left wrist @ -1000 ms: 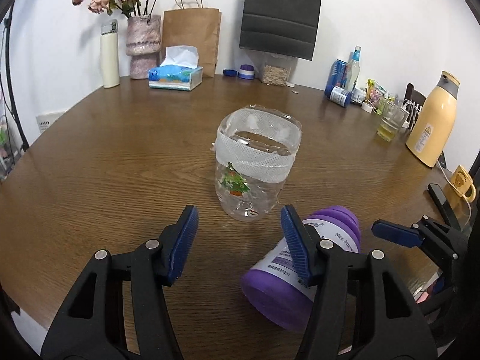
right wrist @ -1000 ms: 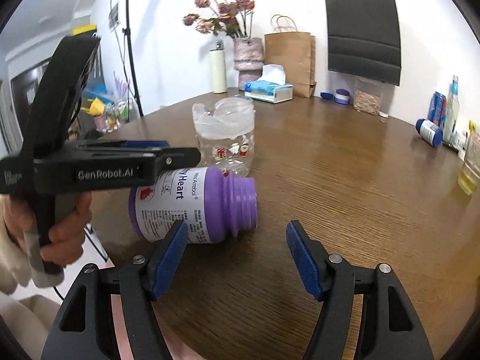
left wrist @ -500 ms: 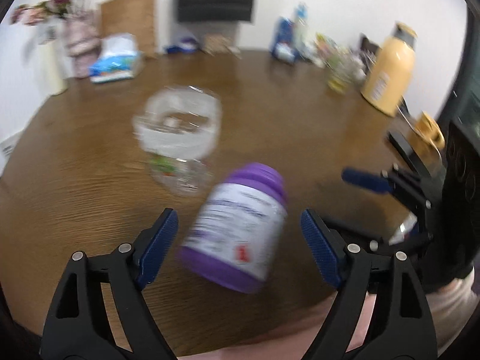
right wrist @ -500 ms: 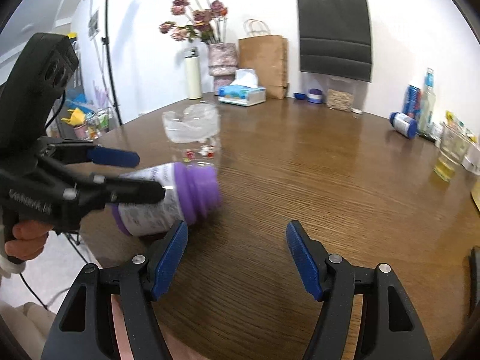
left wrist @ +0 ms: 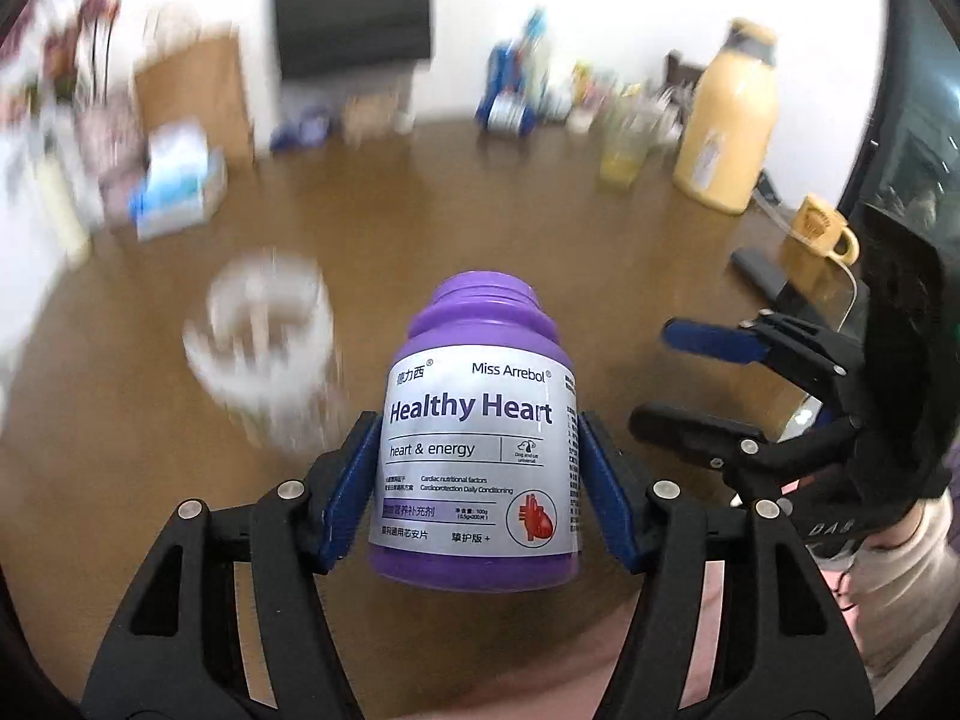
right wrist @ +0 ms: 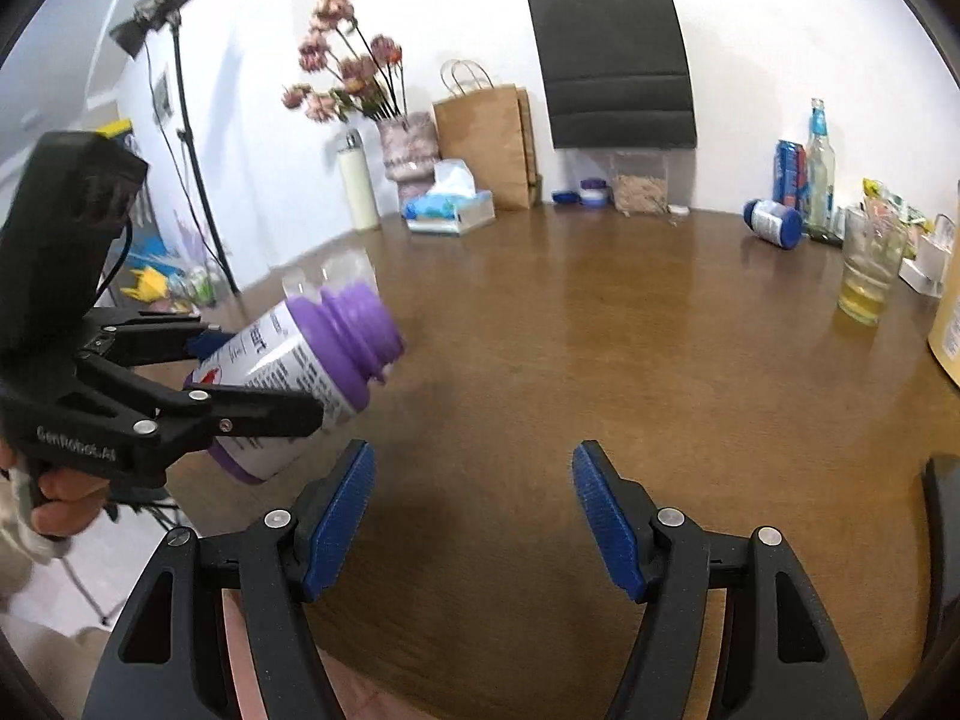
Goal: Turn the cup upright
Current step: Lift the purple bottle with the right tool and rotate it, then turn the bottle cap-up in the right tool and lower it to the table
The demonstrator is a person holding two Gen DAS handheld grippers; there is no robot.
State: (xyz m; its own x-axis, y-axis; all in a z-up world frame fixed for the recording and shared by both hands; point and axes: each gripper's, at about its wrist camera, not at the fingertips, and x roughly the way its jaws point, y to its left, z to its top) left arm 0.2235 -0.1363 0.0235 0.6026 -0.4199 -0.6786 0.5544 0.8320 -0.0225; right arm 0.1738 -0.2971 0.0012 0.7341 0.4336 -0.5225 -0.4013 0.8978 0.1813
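A purple "Healthy Heart" bottle [left wrist: 480, 450] with no cap is clamped by its labelled body between the blue pads of my left gripper [left wrist: 477, 426]. In the right wrist view the bottle [right wrist: 336, 342] hangs tilted above the table, neck pointing up and to the right, with the left gripper [right wrist: 264, 372] shut on it. A clear plastic cup [left wrist: 264, 354] with a white band stands blurred to the bottle's left; it is partly hidden behind the bottle [right wrist: 342, 267]. My right gripper [right wrist: 472, 456] is open over bare wood and holds nothing; it also shows to the bottle's right [left wrist: 651, 375].
The brown wooden table [right wrist: 600, 360] carries a yellow thermos [left wrist: 726, 120], a mug [left wrist: 819, 228], a glass of yellow liquid [right wrist: 867, 276], a lying blue bottle [right wrist: 771, 222], a tissue box [right wrist: 450, 210], a flower vase [right wrist: 408, 144] and paper bags [right wrist: 486, 144] along its far edge.
My left gripper swung right from the clear cup to the purple bottle, shut on it and raised it from lying flat to tilted, neck up. The right gripper stayed open.
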